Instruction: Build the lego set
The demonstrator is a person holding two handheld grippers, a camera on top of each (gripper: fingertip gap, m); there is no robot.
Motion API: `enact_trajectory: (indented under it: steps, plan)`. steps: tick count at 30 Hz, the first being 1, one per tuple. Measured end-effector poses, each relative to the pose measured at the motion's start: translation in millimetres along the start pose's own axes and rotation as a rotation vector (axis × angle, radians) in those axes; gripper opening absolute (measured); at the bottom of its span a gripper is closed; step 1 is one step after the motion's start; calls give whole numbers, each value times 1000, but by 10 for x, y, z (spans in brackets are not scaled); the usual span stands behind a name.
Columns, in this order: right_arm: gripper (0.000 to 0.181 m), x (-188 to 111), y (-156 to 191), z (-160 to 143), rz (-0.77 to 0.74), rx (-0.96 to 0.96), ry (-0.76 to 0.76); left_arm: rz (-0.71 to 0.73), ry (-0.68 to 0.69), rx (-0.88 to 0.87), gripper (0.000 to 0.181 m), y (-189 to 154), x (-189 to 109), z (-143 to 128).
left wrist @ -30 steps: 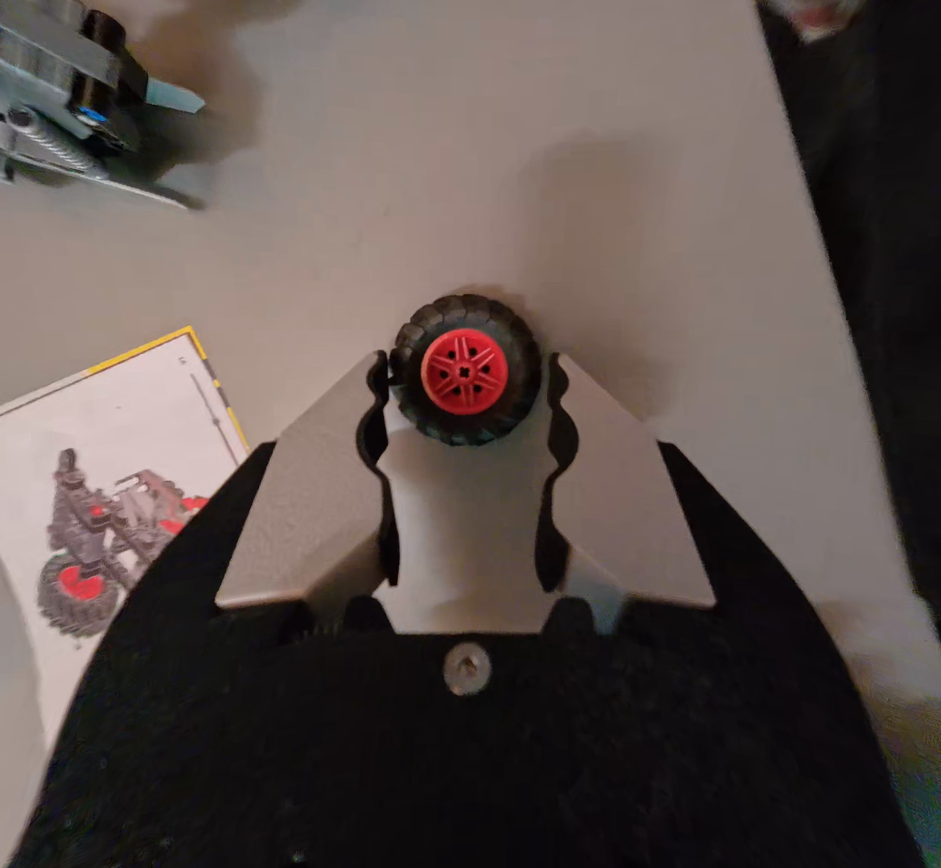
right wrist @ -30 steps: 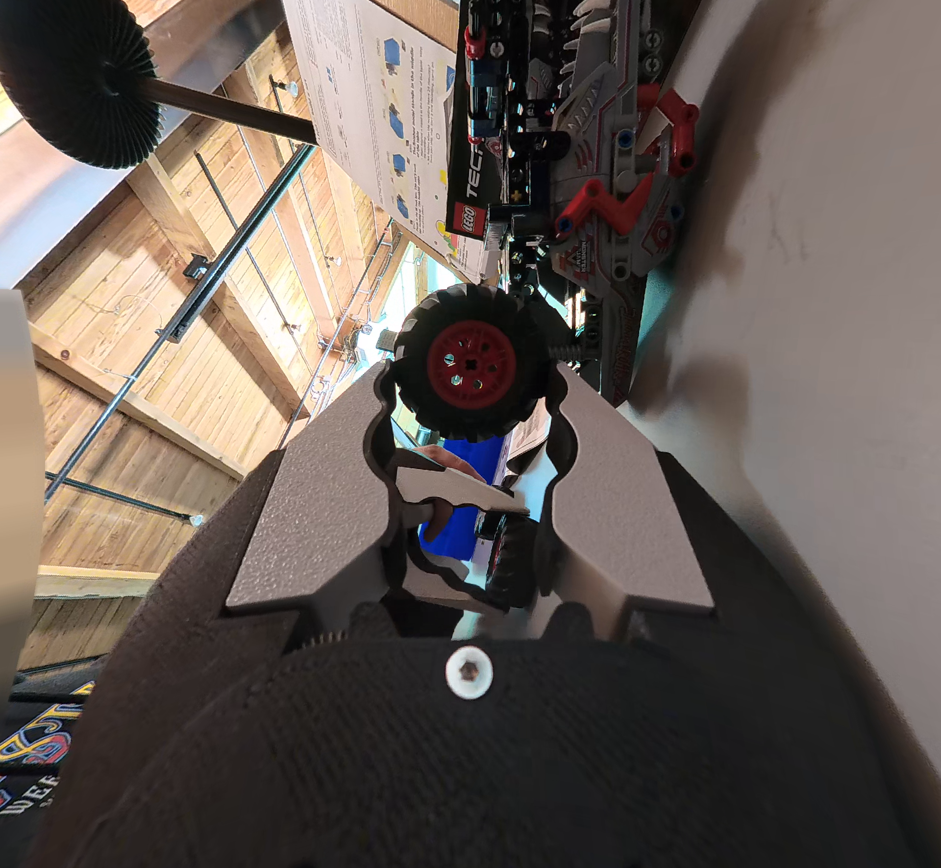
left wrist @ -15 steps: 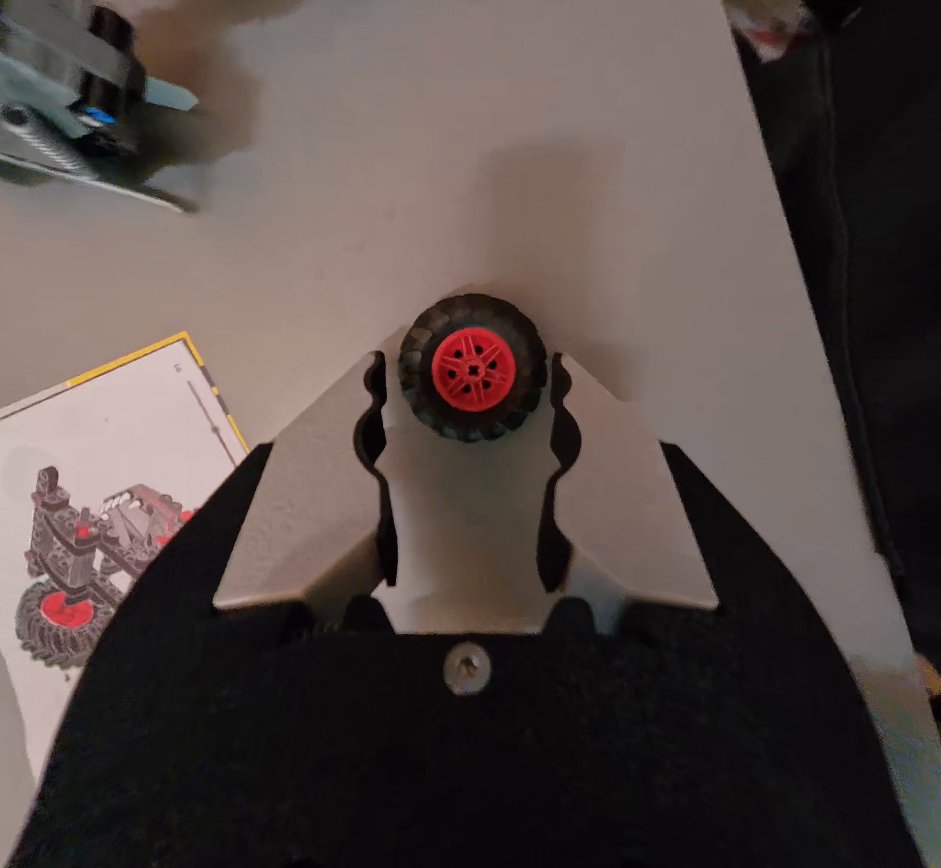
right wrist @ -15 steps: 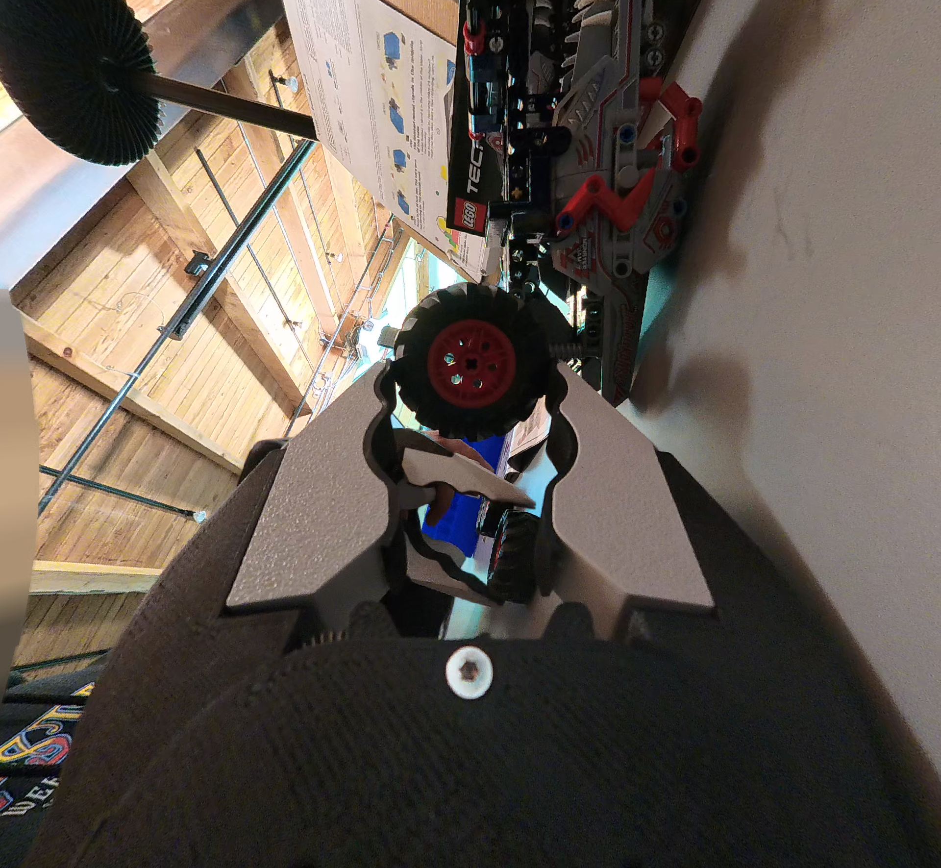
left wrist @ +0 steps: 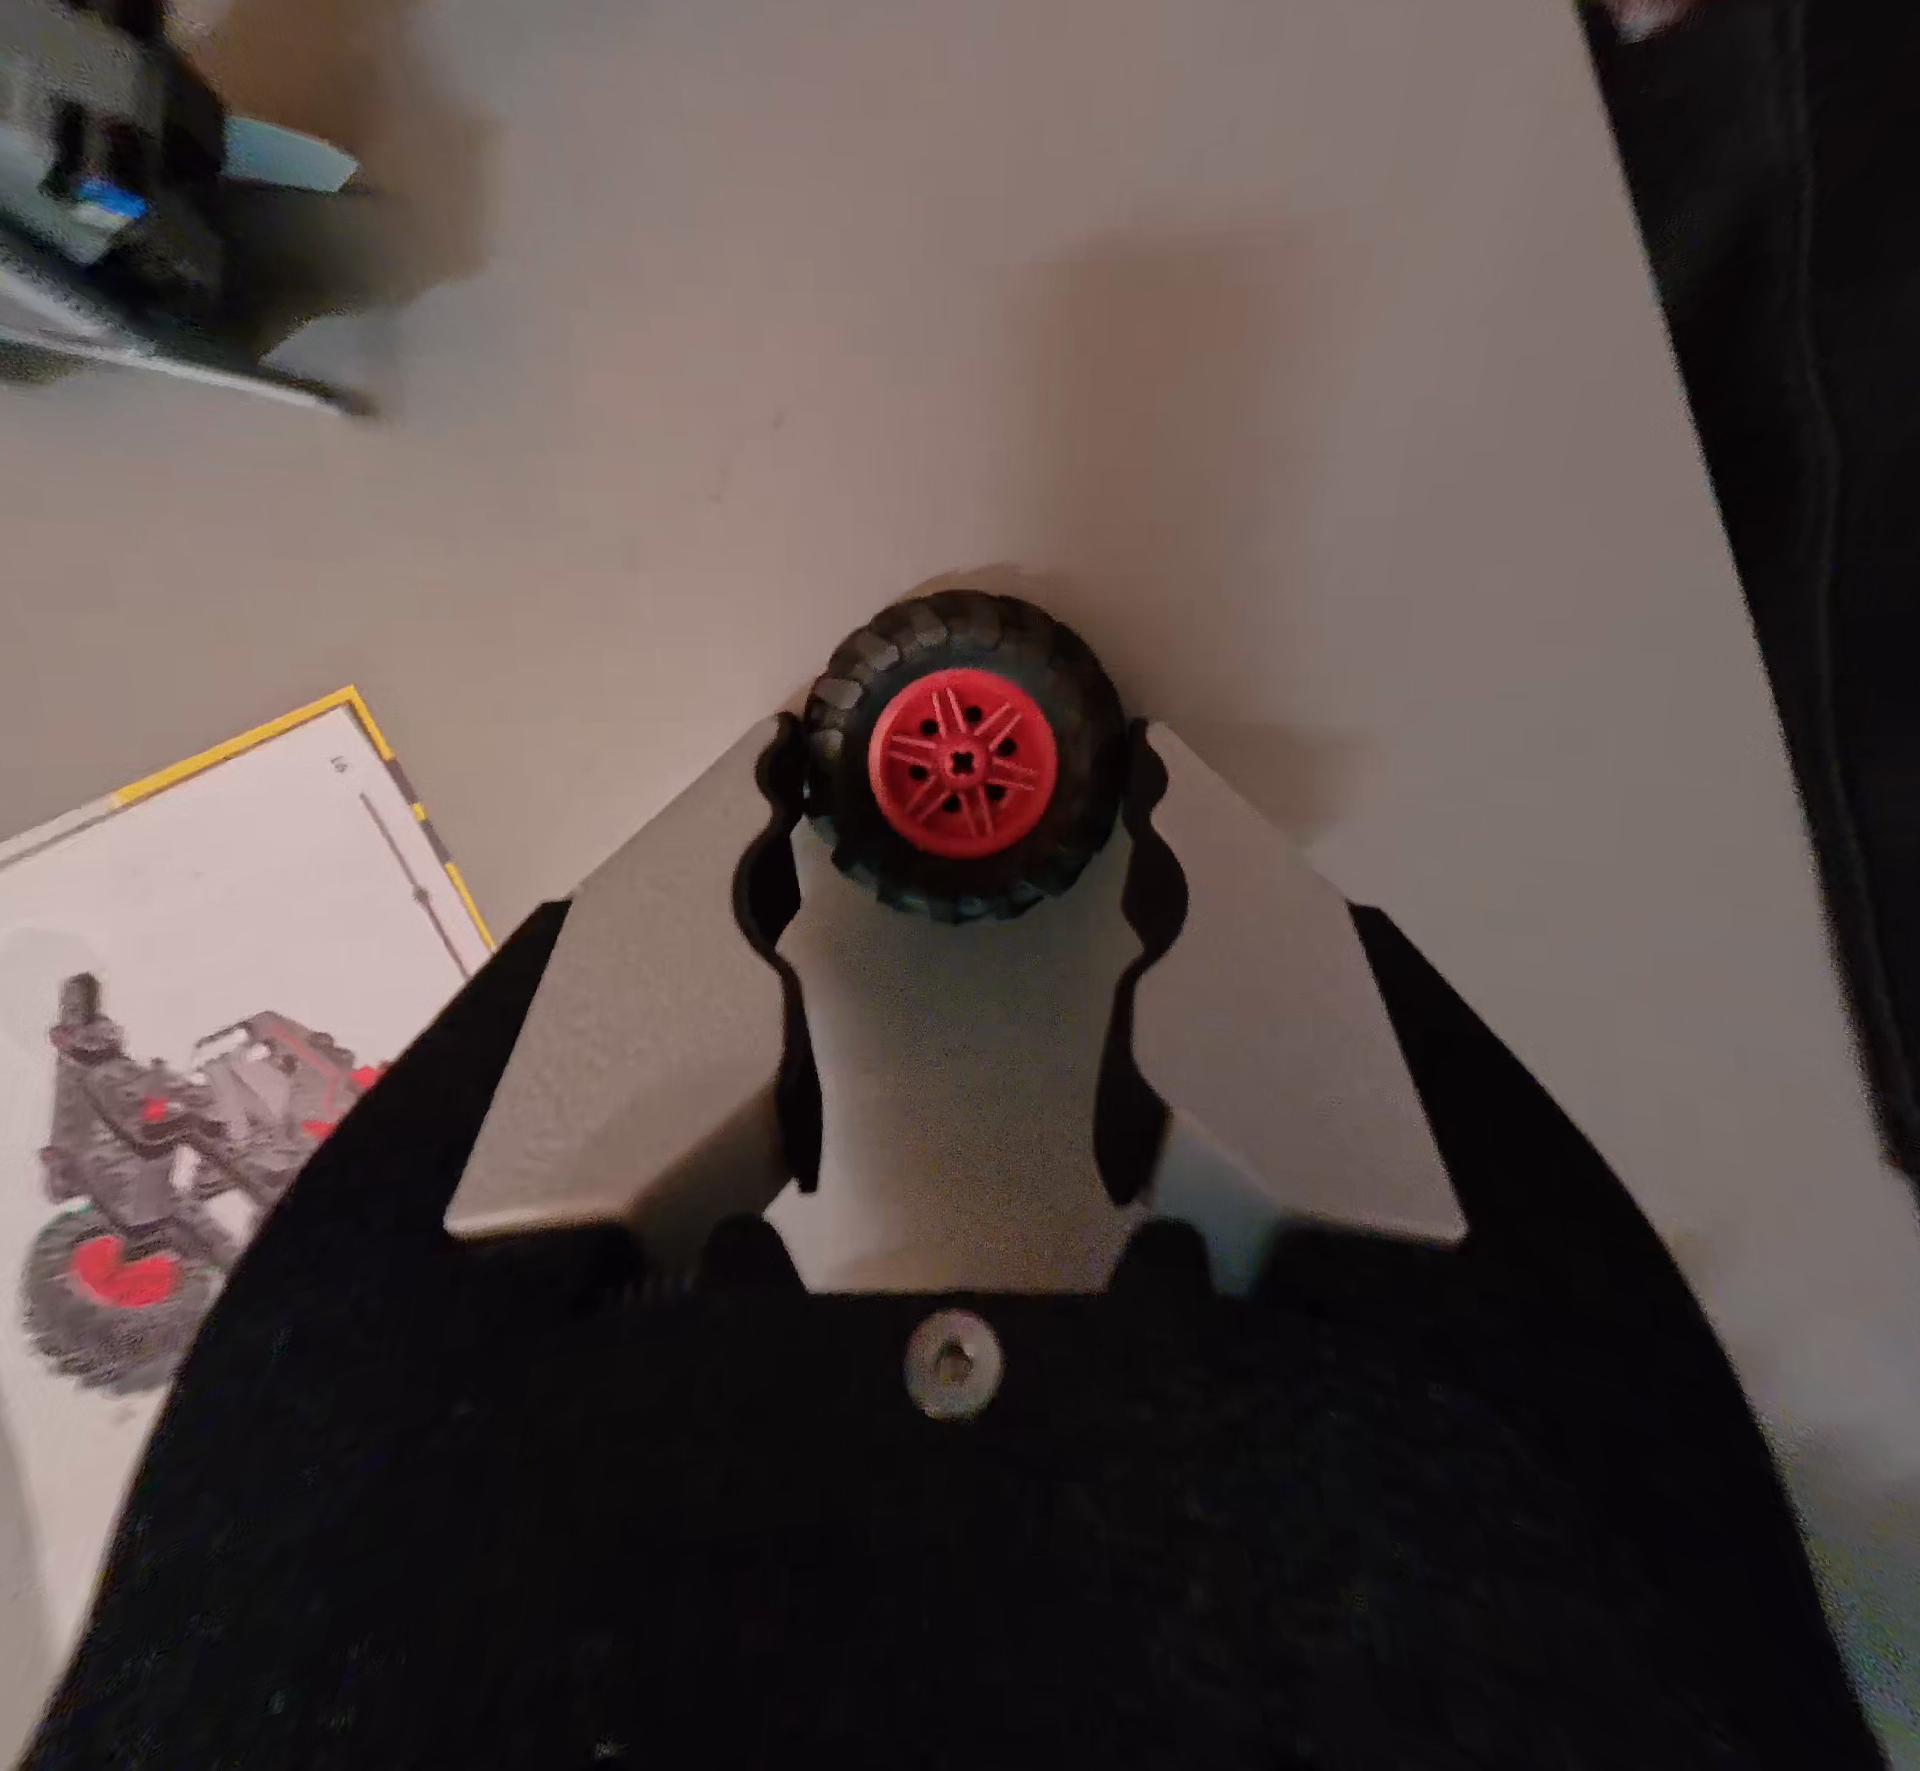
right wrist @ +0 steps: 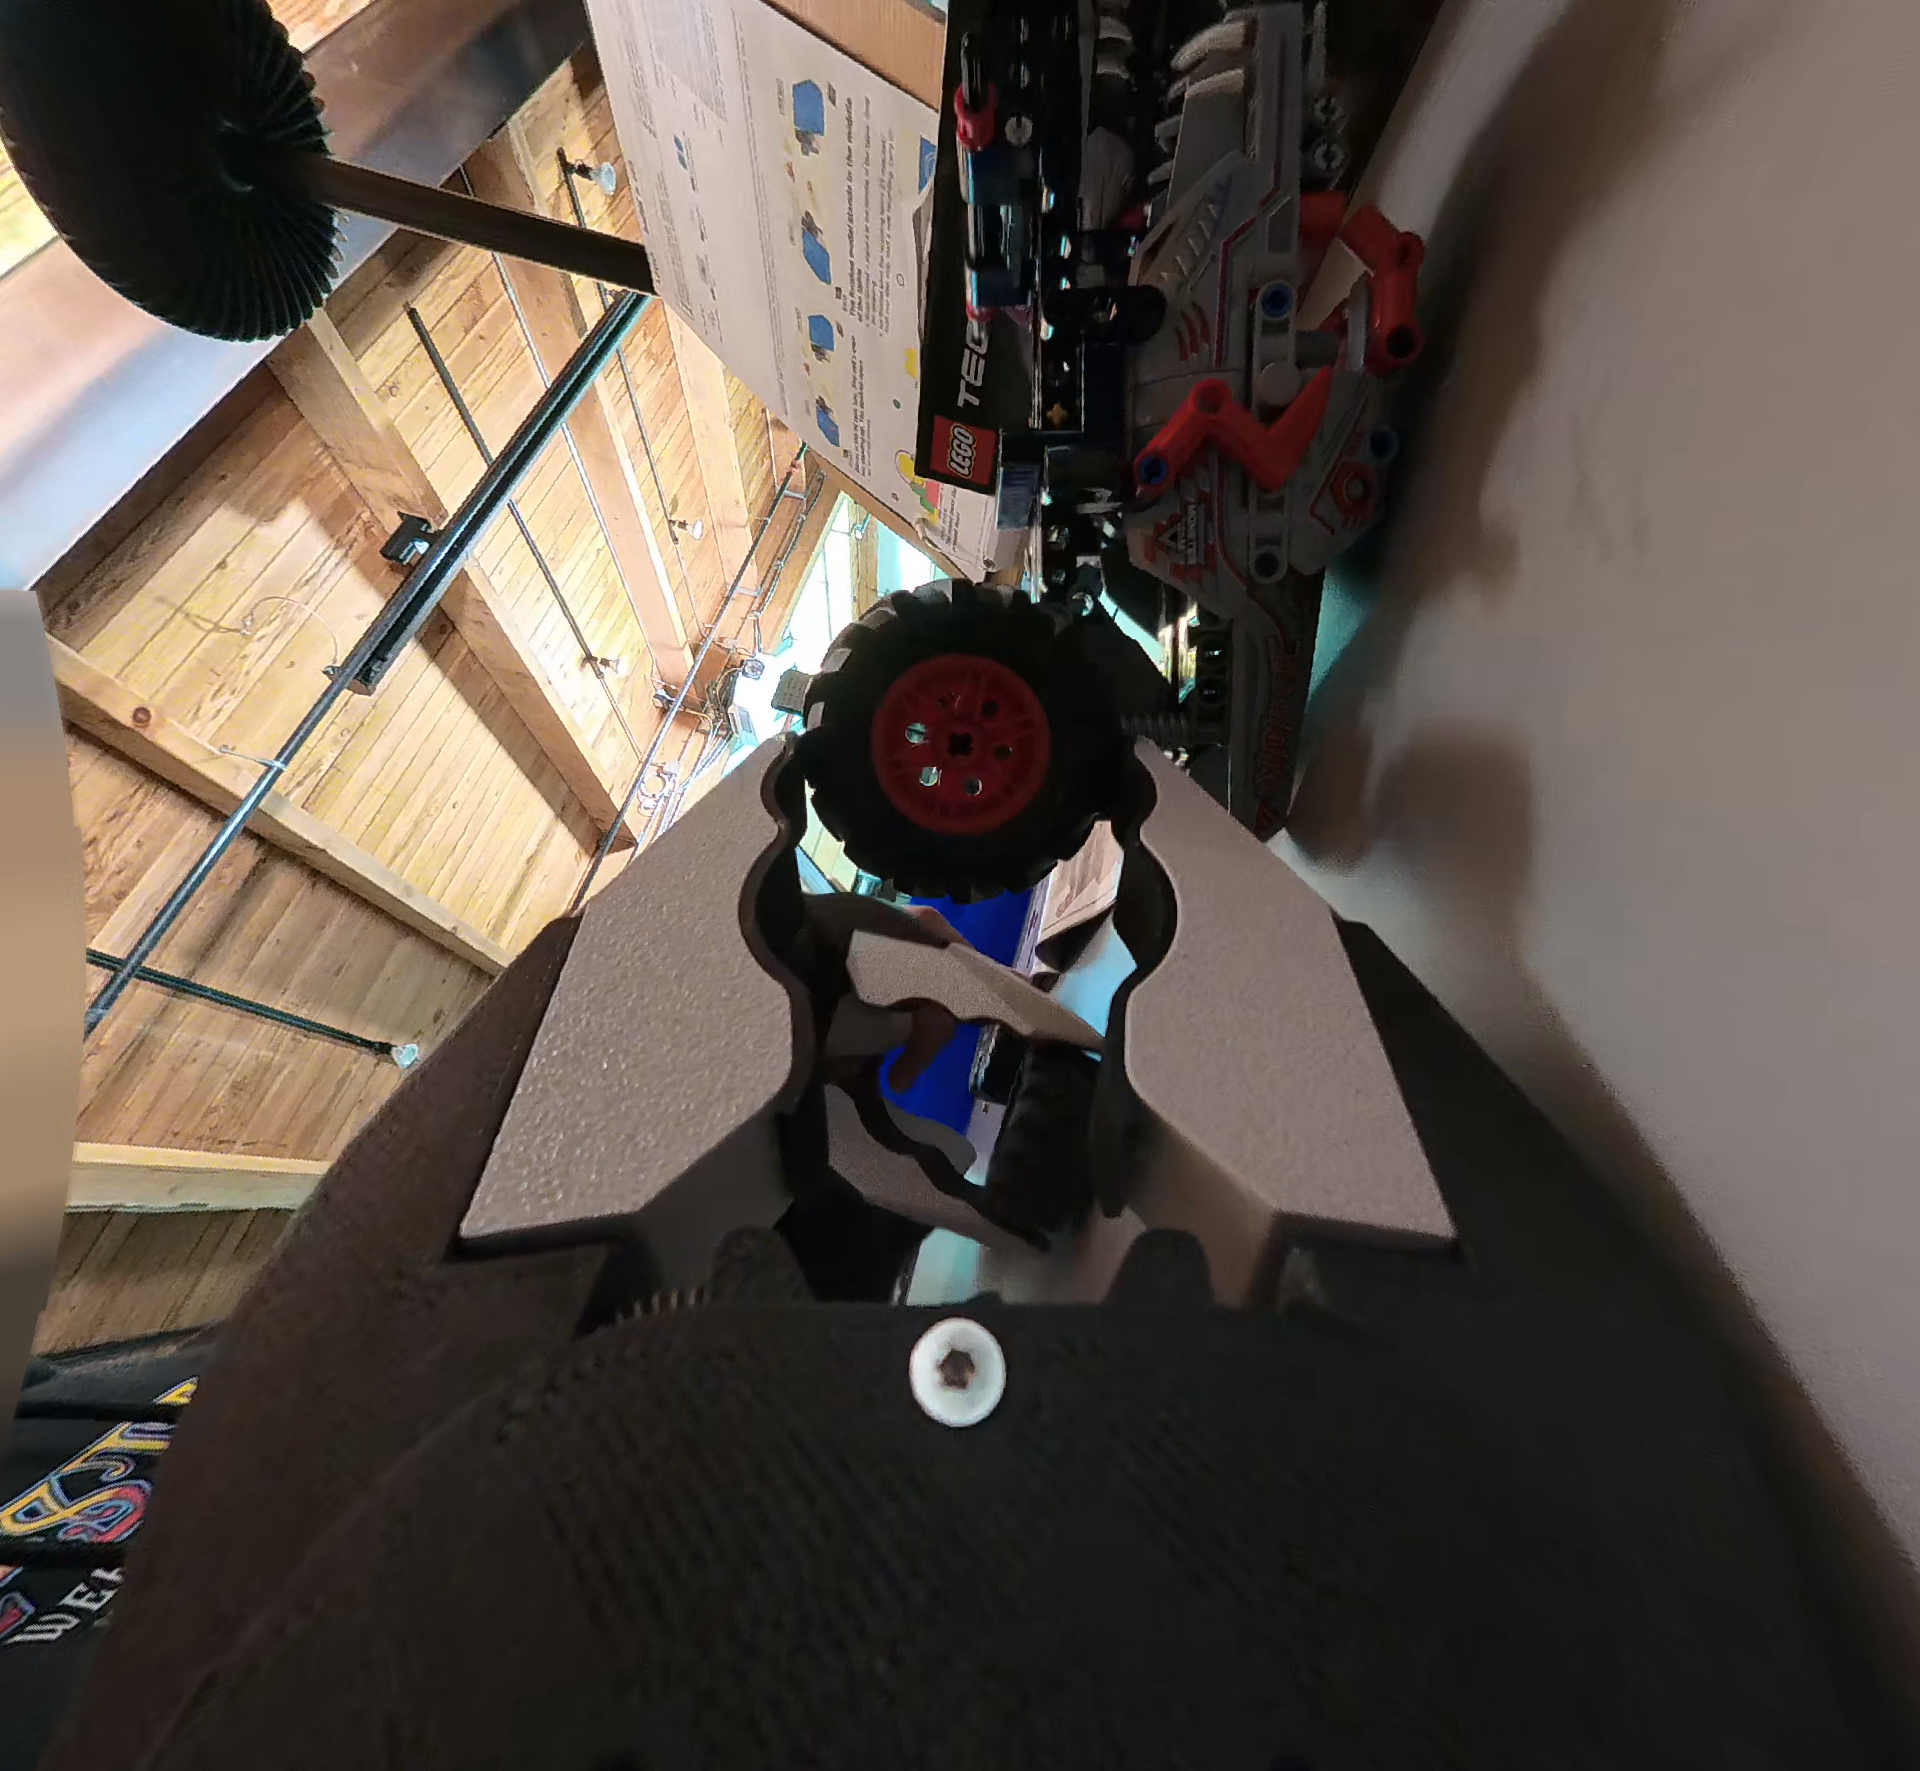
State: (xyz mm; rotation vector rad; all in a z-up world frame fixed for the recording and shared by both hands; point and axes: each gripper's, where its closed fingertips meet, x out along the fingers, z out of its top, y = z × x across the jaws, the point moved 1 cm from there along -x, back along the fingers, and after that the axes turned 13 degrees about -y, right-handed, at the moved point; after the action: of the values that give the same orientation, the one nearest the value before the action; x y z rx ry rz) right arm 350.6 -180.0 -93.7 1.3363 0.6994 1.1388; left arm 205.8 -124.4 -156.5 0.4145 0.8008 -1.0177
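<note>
In the left wrist view, a wheel (left wrist: 964, 757) with a black tyre and red hub lies flat on the grey table (left wrist: 935, 319). My left gripper (left wrist: 961, 765) stands over it, and its fingertips touch the tyre on both sides. In the right wrist view, my right gripper (right wrist: 961, 765) is shut on a second black-and-red wheel (right wrist: 961, 739) and holds it in the air, rolled sideways. The grey and red lego model (right wrist: 1257, 350) stands beyond it on the table. The left gripper (right wrist: 966, 983) shows small between the right fingers.
An instruction booklet (left wrist: 208, 994) lies at the left of the table. The blurred model (left wrist: 104, 194) is at the far left. The table edge (left wrist: 1652, 474) runs down the right. The black lego box (right wrist: 987, 287) and a paper sheet (right wrist: 748, 142) stand behind the model. Spacing between my two grippers at the tips: around 15 cm.
The left gripper has come closer to the wheel on the table; the tyre now fills the gap between its fingers. The right gripper keeps hold of its wheel and has barely moved.
</note>
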Motion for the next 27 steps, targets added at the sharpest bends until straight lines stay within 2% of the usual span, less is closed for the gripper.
enact_trajectory:
  steps: [2,5,7,11,14,19,22,27]
  plan:
    - [58,-3,2,16,3,4,-5,40,-173,-129,59,155,-72,99]
    - [58,-1,5,5,5,5,6,55,-607,-428,60,533,-380,451]
    - [58,1,6,-2,4,0,13,22,-850,-581,60,767,-564,577]
    - [58,9,8,-22,6,-1,40,-57,-1080,-769,60,1051,-598,632]
    - [58,11,15,-14,8,-10,42,-176,-1111,-895,60,1099,-489,643]
    - [58,13,12,-33,7,-8,52,-295,-1050,-1114,60,1155,-325,602]
    - [58,17,11,-41,3,-18,54,-397,-1071,-1179,60,1128,-327,653]
    - [58,21,8,-44,-3,-32,53,-483,-1094,-1257,59,1112,-312,716]
